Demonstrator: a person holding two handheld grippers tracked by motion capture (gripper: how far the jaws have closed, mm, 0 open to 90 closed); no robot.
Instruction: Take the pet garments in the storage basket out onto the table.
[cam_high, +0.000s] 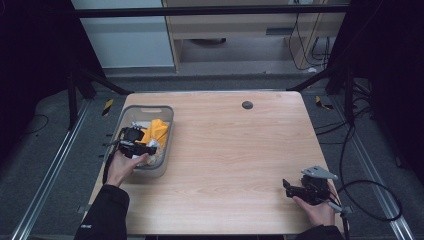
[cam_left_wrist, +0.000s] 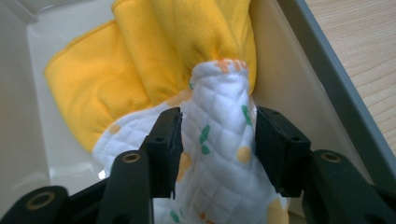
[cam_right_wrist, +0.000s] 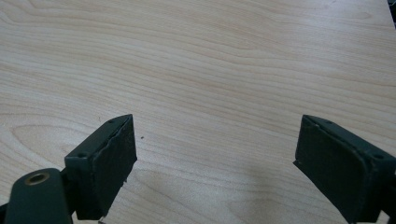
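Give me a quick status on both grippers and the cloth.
Left gripper pinching white quilted cloth in grey bin. Right gripper open above bare table. Yellow cloth bunched behind.

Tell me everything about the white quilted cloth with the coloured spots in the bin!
The white quilted cloth looks soft and padded, stitched in small diamonds, with yellow dots and little green and orange marks. It is bunched up into a peak inside the grey plastic bin, leaning against a crumpled yellow cloth. The left gripper has the peak between its two black jaws, both pads against the fabric.
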